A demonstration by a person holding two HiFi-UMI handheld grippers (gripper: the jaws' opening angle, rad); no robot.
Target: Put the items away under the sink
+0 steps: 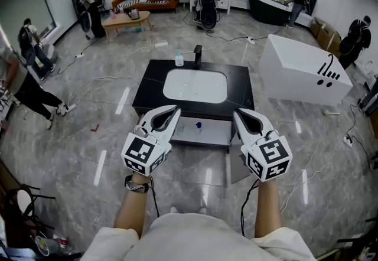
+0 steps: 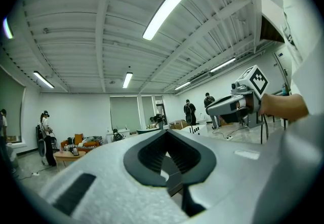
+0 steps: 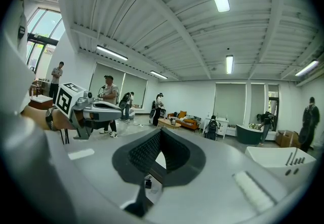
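Plainly, left claw (image 1: pixel 176 110) and right claw (image 1: pixel 236 113) are closed, empty.

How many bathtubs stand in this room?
2. A white bathtub stands on the floor right of the sink vanity; a dark bathtub stands by the far wall. Others may be hidden outside the view.
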